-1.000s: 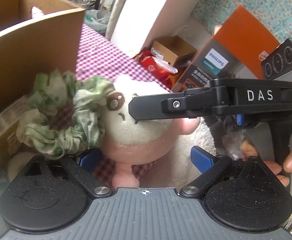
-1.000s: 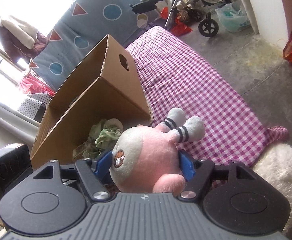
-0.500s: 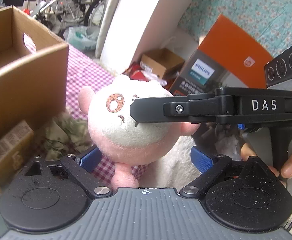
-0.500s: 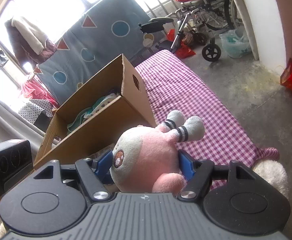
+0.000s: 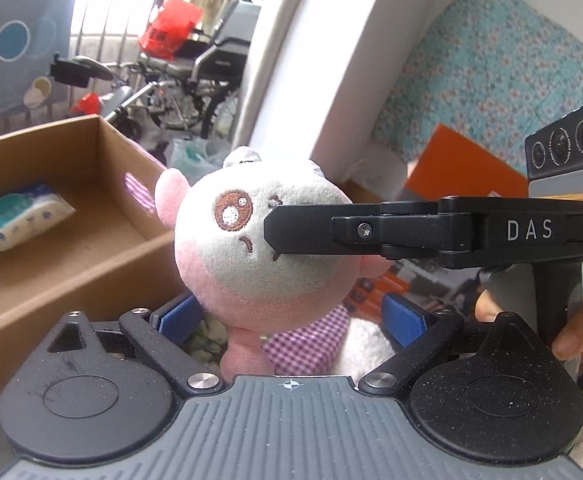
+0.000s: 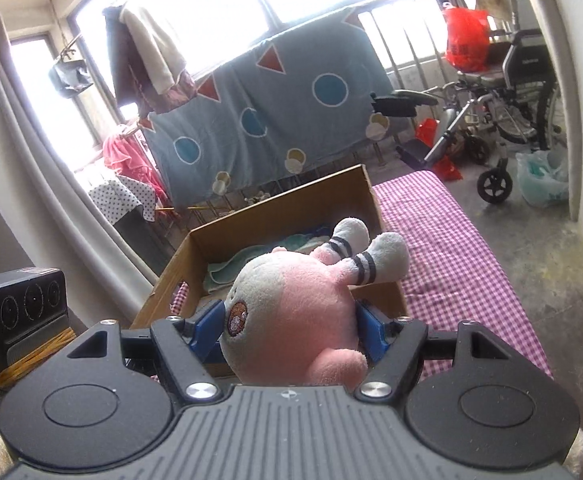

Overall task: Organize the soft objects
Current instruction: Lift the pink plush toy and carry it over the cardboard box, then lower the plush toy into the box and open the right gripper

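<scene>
Your right gripper (image 6: pixel 291 330) has its blue pads pressed into both sides of the pink and white plush toy (image 6: pixel 291 312), so the toy is clamped sideways between them with its striped grey feet pointing up and away from you. The plush hangs in the air just in front of the open cardboard box (image 6: pixel 275 208), near its front wall, and you can see a teal cloth (image 6: pixel 231 268) lying inside that box. Your left gripper (image 5: pixel 291 318) stands wide with both blue pads clear of the toy; the plush's head sits above the gap and one pink limb dangles down between the pads without touching them. From the left wrist view the black finger of your right gripper crosses the toy's face, and your right hand (image 5: pixel 579 320) wraps the handle at the right edge. A wrapped tissue pack (image 5: pixel 19 220) lies on the box floor. The pink checked cloth (image 6: pixel 451 248) spreads beside the box
</scene>
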`<action>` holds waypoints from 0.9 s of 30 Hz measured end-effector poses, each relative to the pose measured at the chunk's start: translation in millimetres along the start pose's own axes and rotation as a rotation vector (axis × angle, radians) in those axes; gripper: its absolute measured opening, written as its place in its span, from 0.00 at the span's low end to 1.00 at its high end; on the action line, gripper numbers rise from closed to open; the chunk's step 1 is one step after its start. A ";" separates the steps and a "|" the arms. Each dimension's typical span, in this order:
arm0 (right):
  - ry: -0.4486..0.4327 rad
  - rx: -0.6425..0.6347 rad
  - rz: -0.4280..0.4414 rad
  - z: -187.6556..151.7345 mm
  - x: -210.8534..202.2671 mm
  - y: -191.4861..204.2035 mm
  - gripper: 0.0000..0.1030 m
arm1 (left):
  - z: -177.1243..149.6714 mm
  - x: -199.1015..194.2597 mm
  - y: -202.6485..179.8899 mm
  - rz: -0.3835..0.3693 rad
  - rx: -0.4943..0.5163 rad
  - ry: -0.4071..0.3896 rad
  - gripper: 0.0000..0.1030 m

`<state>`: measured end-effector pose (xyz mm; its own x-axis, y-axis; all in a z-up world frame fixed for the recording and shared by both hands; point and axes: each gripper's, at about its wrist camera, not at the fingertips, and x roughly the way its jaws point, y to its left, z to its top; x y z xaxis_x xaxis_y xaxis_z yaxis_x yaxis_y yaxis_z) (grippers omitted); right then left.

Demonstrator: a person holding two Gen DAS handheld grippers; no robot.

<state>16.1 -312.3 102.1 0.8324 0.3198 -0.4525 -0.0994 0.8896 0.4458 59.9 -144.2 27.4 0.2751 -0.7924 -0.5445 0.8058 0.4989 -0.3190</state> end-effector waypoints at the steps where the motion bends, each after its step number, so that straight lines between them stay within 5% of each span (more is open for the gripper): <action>1: 0.002 -0.010 0.012 2.3 2.8 4.5 0.71 | 1.0 -4.0 0.9 0.010 -0.003 -0.011 0.94; 18: 0.086 -0.067 0.206 13.0 51.2 58.1 0.71 | -11.3 -67.4 31.7 0.160 -0.125 -0.128 0.95; 27: 0.219 -0.047 0.281 48.6 123.8 71.0 0.69 | -0.9 -84.4 72.7 0.241 -0.192 -0.160 0.96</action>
<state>138.6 -225.4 115.3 0.6331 0.6118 -0.4741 -0.3374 0.7694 0.5424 94.7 -40.7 49.5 0.5363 -0.6815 -0.4979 0.5988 0.7230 -0.3445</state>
